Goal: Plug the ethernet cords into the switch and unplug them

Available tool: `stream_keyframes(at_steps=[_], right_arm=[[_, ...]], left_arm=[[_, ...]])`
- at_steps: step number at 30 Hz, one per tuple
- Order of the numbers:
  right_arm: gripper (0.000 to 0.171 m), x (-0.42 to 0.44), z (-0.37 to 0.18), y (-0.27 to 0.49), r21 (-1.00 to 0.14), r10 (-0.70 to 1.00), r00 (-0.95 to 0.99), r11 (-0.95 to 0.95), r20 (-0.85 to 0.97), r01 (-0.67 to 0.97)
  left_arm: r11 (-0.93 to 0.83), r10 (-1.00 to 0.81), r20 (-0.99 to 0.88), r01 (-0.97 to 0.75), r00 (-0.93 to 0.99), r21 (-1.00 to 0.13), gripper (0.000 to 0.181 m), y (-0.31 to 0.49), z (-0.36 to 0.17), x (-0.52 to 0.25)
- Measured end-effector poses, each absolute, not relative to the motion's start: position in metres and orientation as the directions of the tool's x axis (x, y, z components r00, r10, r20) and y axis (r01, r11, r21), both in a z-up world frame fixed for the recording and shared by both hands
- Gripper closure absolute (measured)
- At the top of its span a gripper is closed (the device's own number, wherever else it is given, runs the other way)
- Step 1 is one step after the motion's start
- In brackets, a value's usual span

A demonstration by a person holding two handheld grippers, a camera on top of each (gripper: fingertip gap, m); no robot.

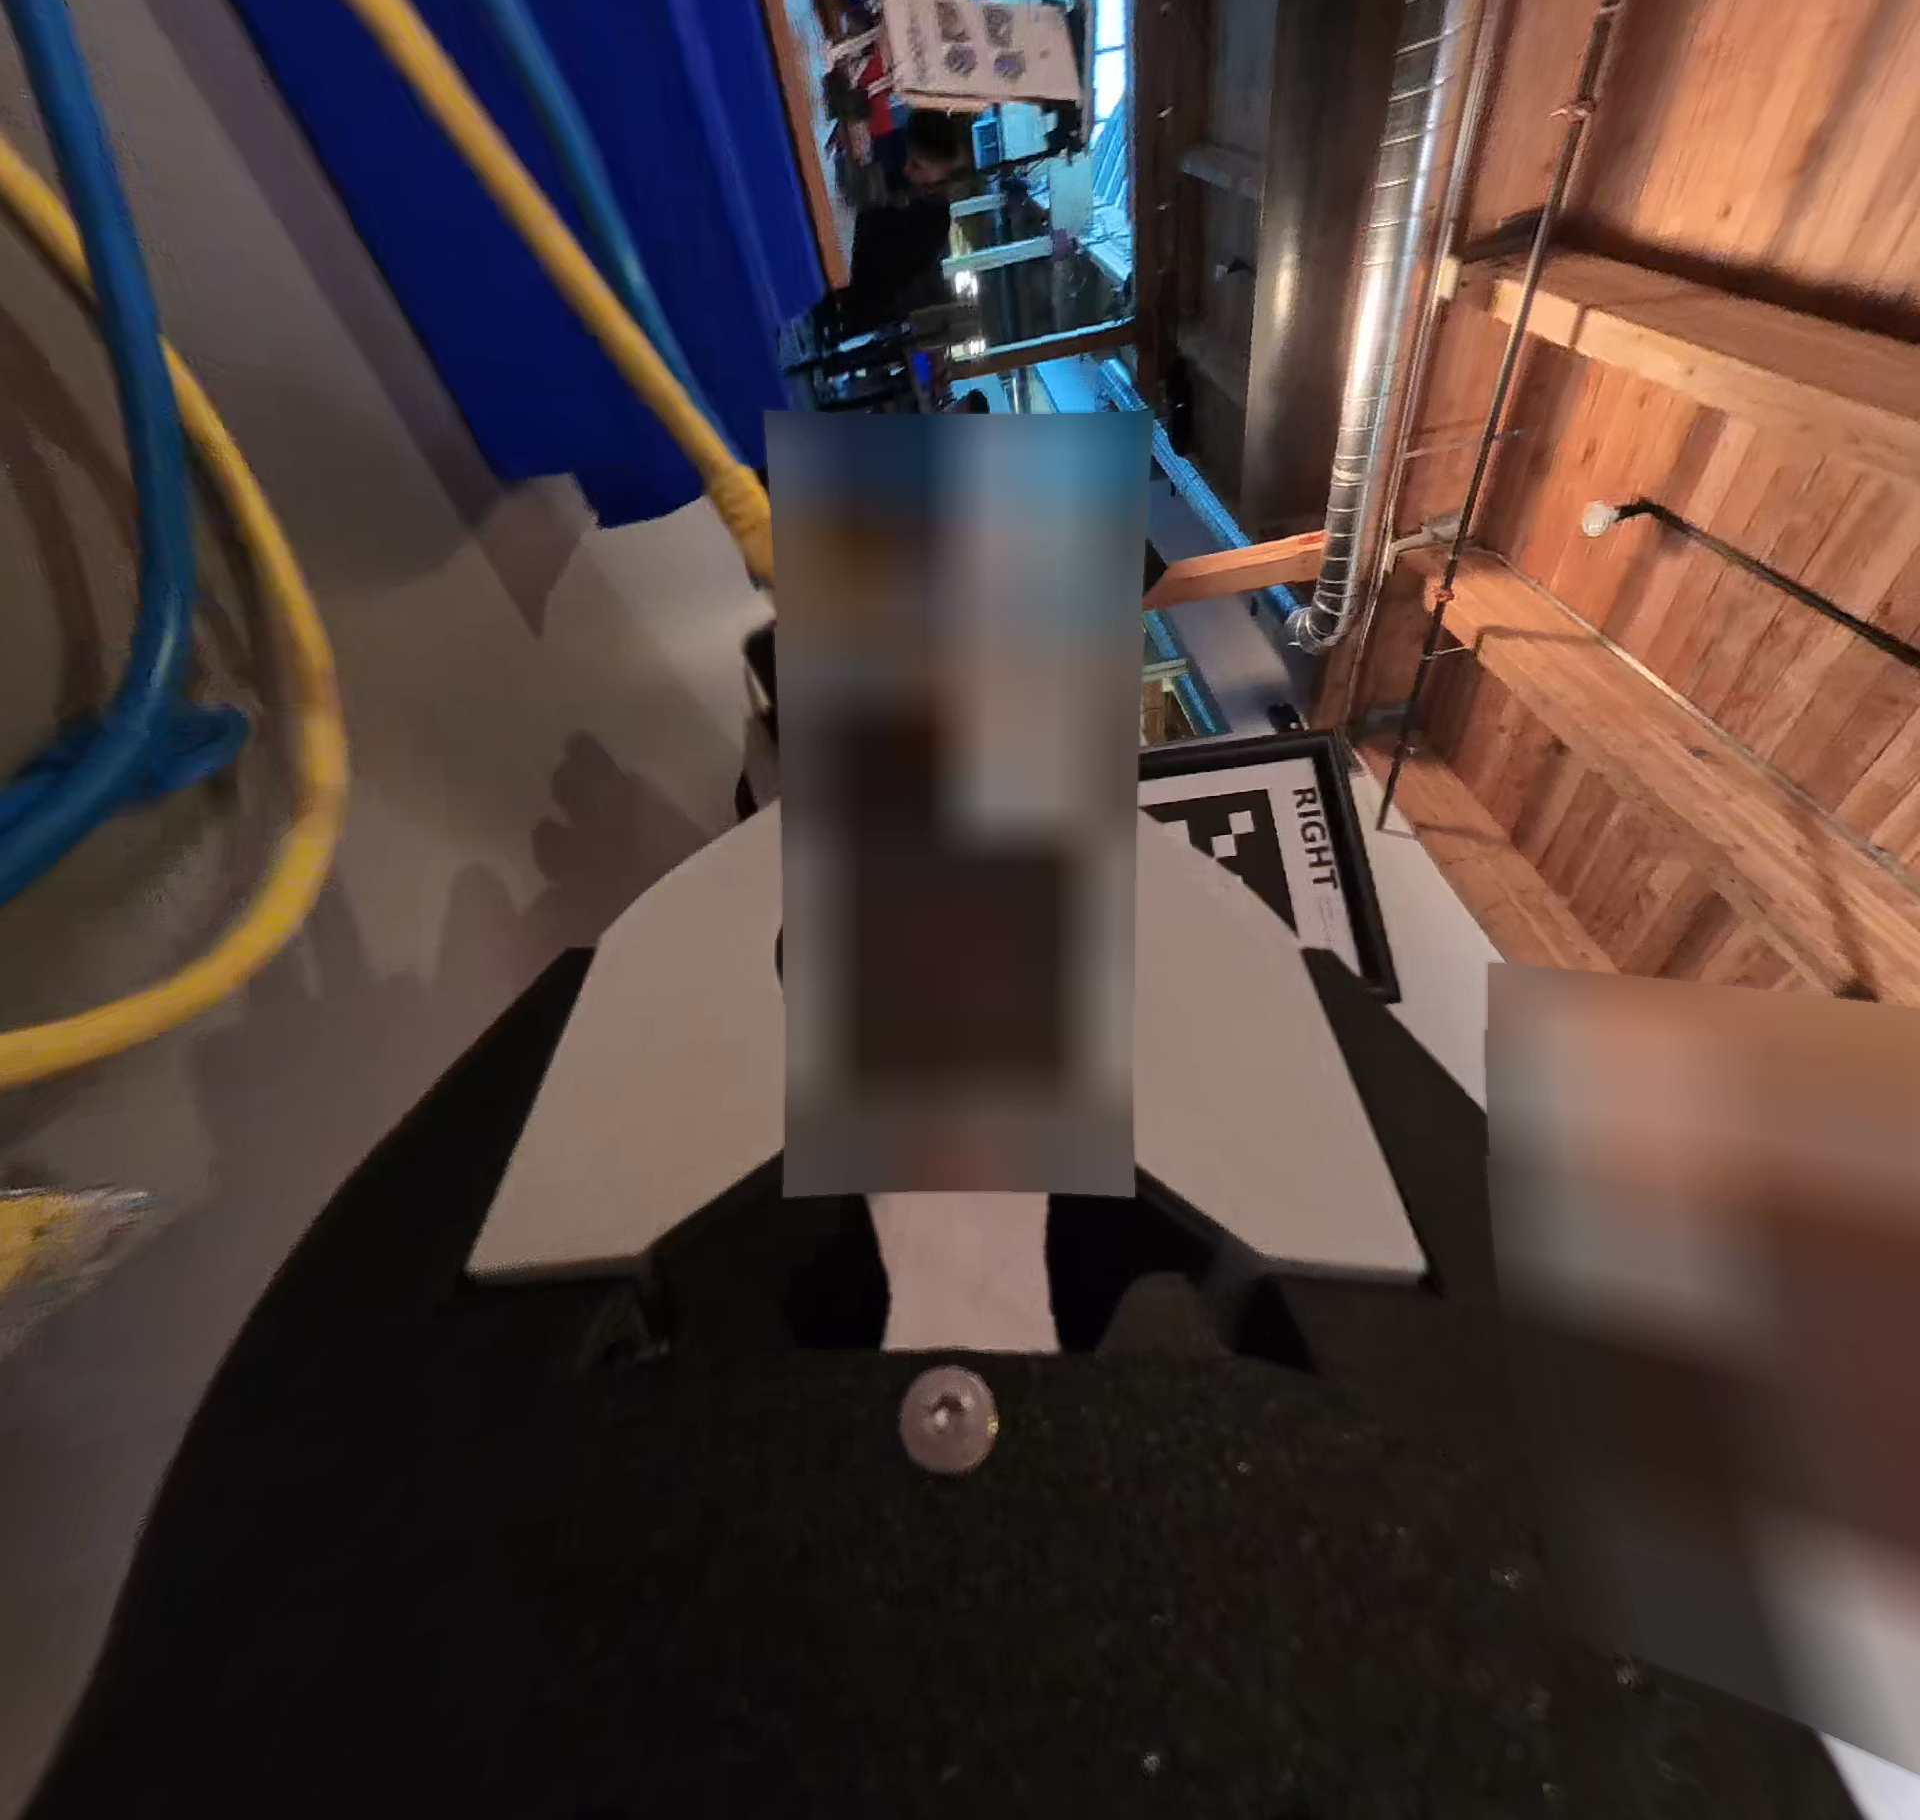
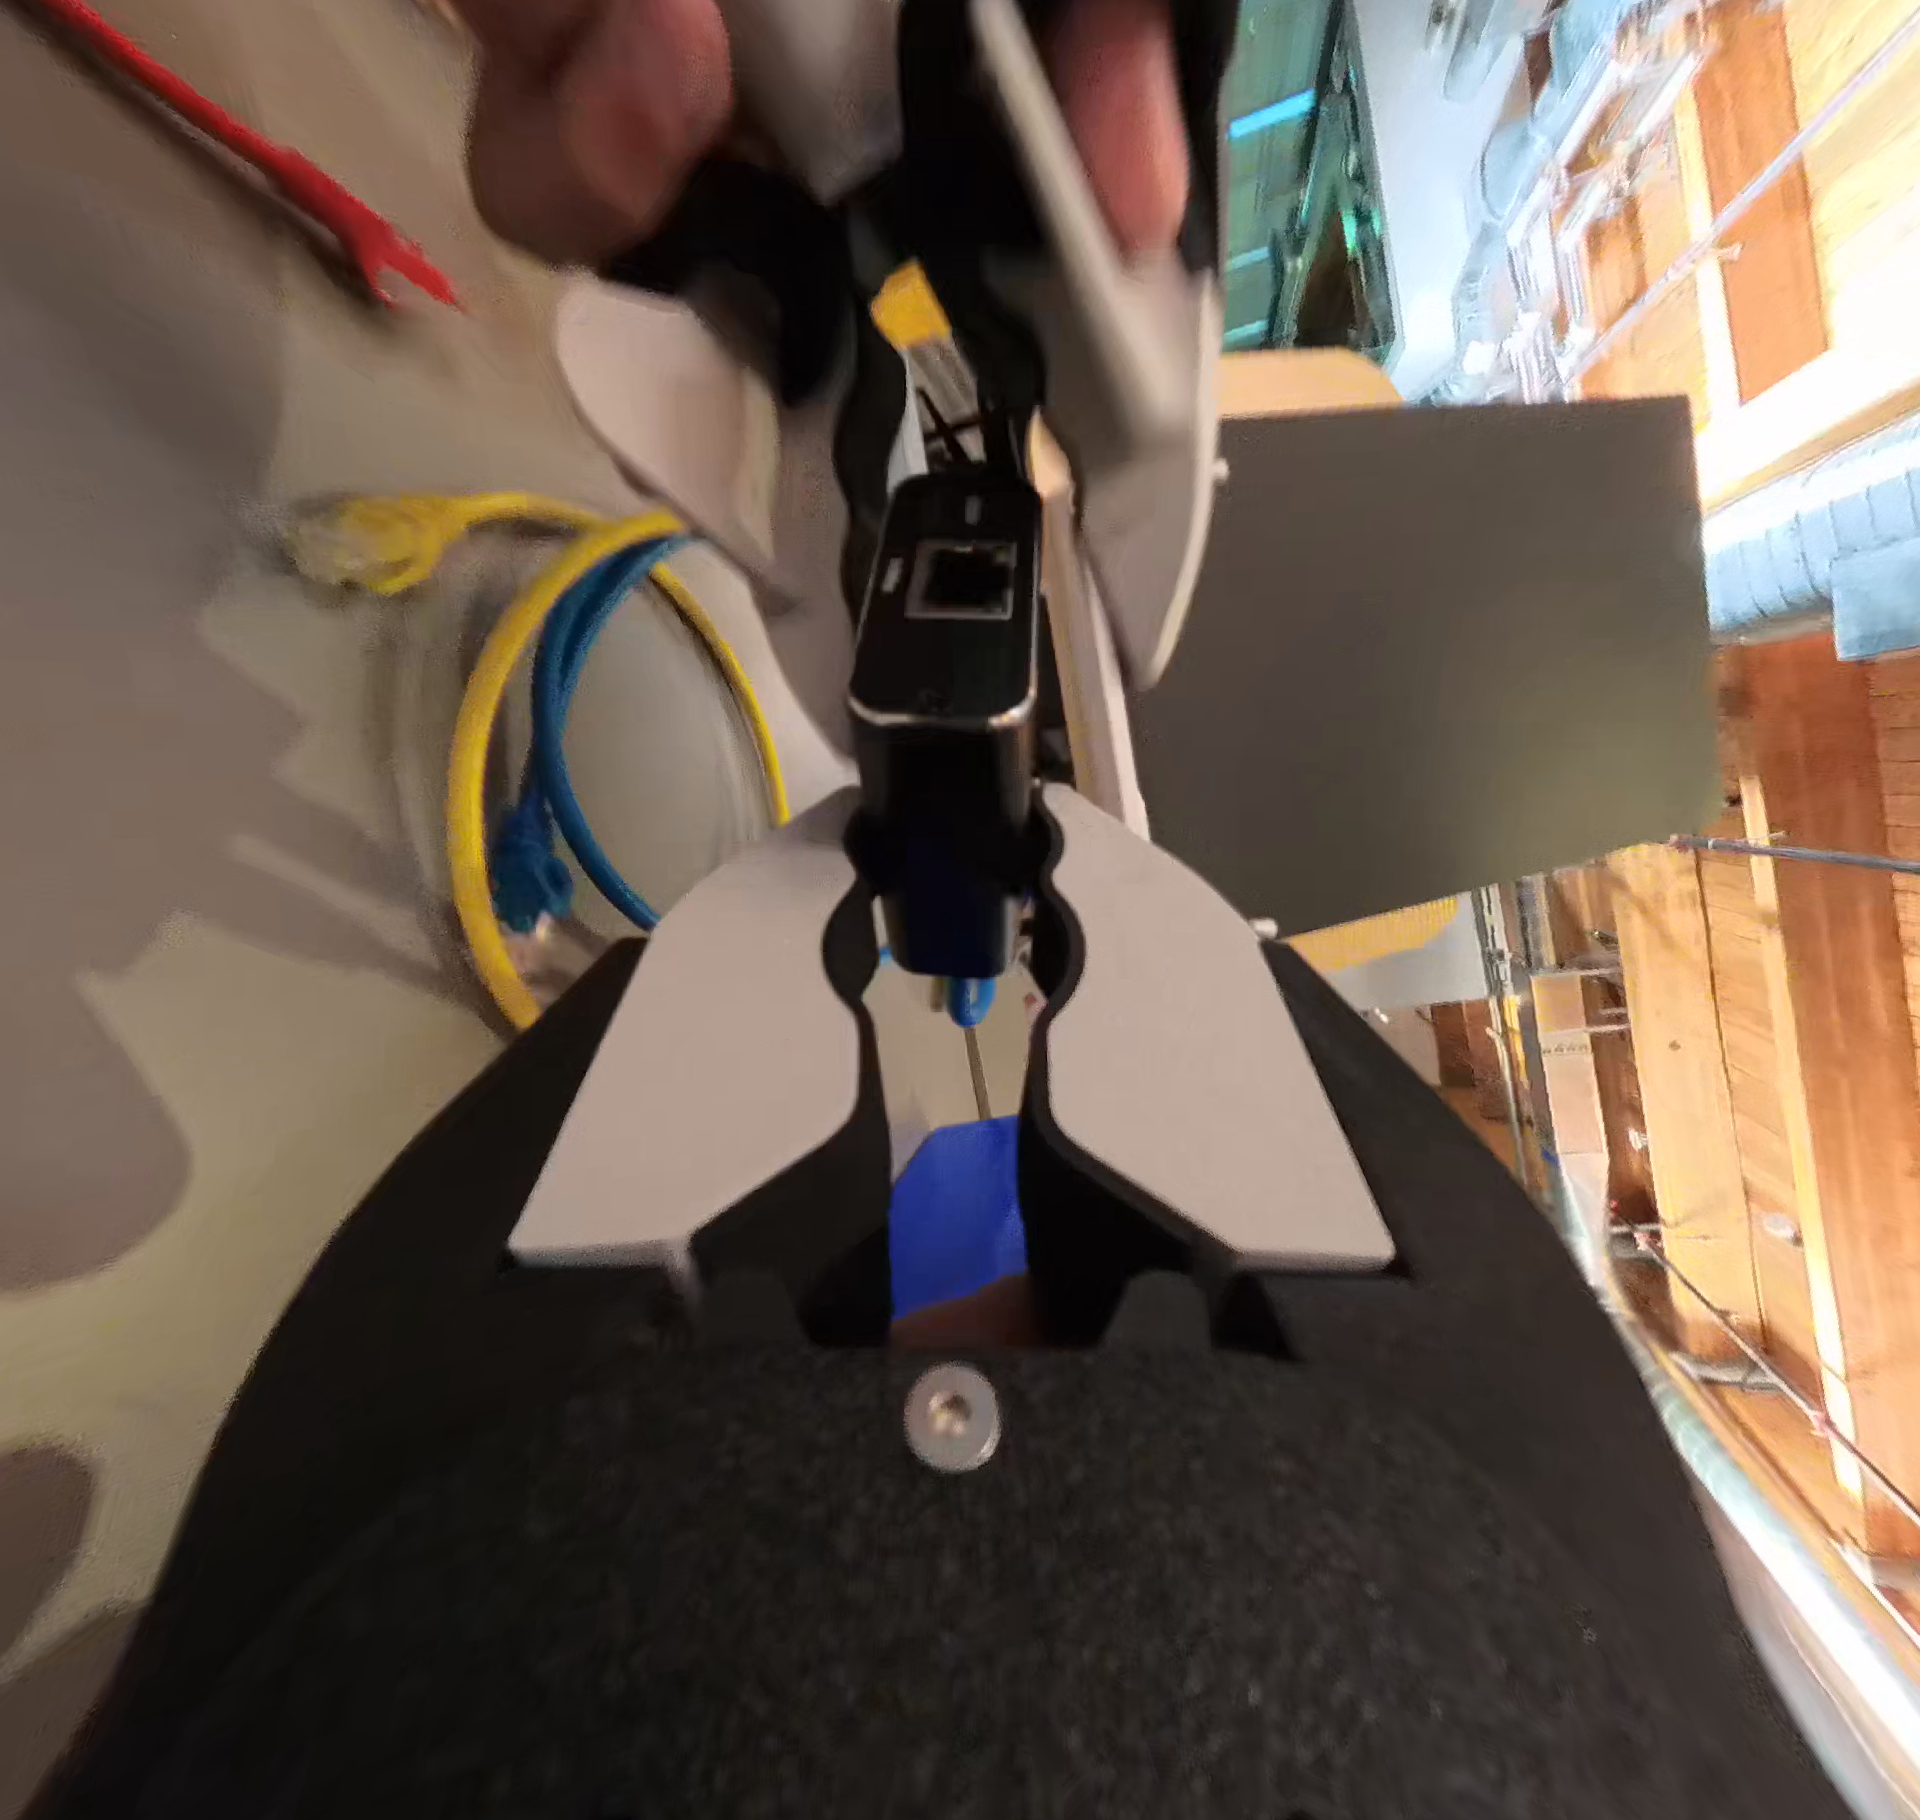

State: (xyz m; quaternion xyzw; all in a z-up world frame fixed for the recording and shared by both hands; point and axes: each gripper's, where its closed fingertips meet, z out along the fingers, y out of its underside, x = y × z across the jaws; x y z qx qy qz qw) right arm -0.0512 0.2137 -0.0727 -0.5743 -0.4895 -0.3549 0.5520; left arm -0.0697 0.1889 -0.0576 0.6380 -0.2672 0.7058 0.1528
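My right gripper is shut on a small black switch and holds it up in the air. One open port faces the camera. A blue plug sits at the switch's near end between my fingers. My left gripper is just beyond the switch, held by a hand, with the plug of a yellow cord between its fingers. In the left wrist view a blurred patch hides the left gripper's fingertips. The yellow cord runs into that patch.
Loose yellow and blue cords lie coiled on the grey table, also in the left wrist view. A red cord lies farther off. A blue cloth and a dark board stand nearby. The tips of both grippers are at nearly the same place.
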Motion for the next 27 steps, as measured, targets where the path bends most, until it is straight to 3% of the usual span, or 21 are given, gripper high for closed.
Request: stream_keyframes(at_steps=[4,6,8,10,16,18,22,27], right_arm=[[0.146,-0.040,-0.073,0.214,-0.378,0.198,0.357,0.083,0.913,0.922],[0.146,-0.042,-0.076,0.214,-0.379,0.194,0.357,0.092,0.914,0.921],[0.146,-0.050,-0.078,0.213,-0.350,0.178,0.325,0.133,0.929,0.927],[0.146,-0.056,-0.077,0.212,-0.279,0.122,0.261,0.160,0.957,0.947],[0.146,-0.055,-0.088,0.214,-0.200,0.123,0.184,0.134,0.975,0.971],[0.141,-0.055,-0.092,0.215,-0.163,0.123,0.149,0.116,0.981,0.980],[0.144,-0.049,-0.092,0.217,-0.194,0.122,0.180,0.106,0.976,0.975],[0.146,-0.045,-0.086,0.216,-0.264,0.142,0.243,0.151,0.960,0.953]], left_arm=[[-0.809,-0.396,0.907,-0.413,-0.140,-0.417,0.143,0.216,-0.055,-0.085],[-0.764,-0.465,0.873,-0.432,-0.147,-0.479,0.142,0.210,-0.058,-0.088],[-0.750,-0.425,0.892,-0.491,-0.157,-0.444,0.137,0.195,-0.063,-0.086],[-0.748,-0.347,0.925,-0.550,-0.154,-0.373,0.144,0.180,-0.069,-0.083],[-0.841,-0.206,0.970,-0.484,-0.126,-0.241,0.151,0.178,-0.080,-0.068],[-0.846,-0.201,0.971,-0.477,-0.126,-0.237,0.151,0.179,-0.082,-0.065],[-0.871,-0.175,0.977,-0.444,-0.121,-0.211,0.151,0.182,-0.081,-0.058],[-0.840,-0.284,0.949,-0.442,-0.136,-0.314,0.150,0.178,-0.076,-0.058]])
